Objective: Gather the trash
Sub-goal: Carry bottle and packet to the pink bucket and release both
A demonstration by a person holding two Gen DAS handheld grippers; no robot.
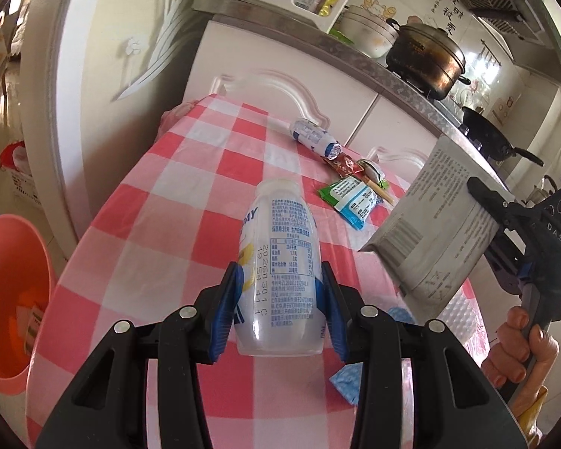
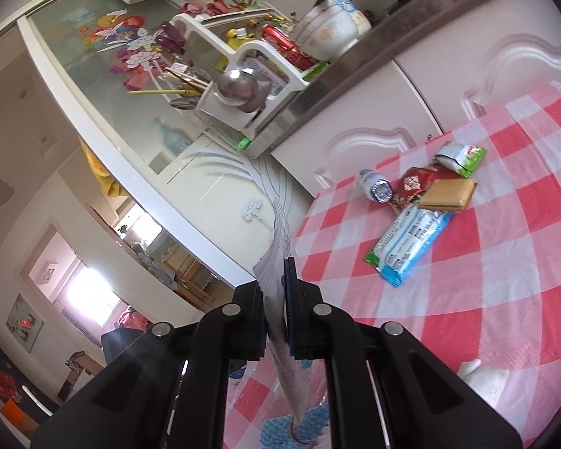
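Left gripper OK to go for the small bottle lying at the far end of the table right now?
Probably not yet: the left gripper is shut on the white bottle. The path over the tablecloth to the small bottle looks free.

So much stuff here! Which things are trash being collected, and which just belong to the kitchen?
Part of the job:
- white plastic bottle, gripped by the left gripper
- grey printed packet, pinched in the right gripper
- small bottle lying down
- green-and-blue wrapper
- red wrapper
- pink bin

Just kitchen things:
- steamer pot
- black wok
- dish rack
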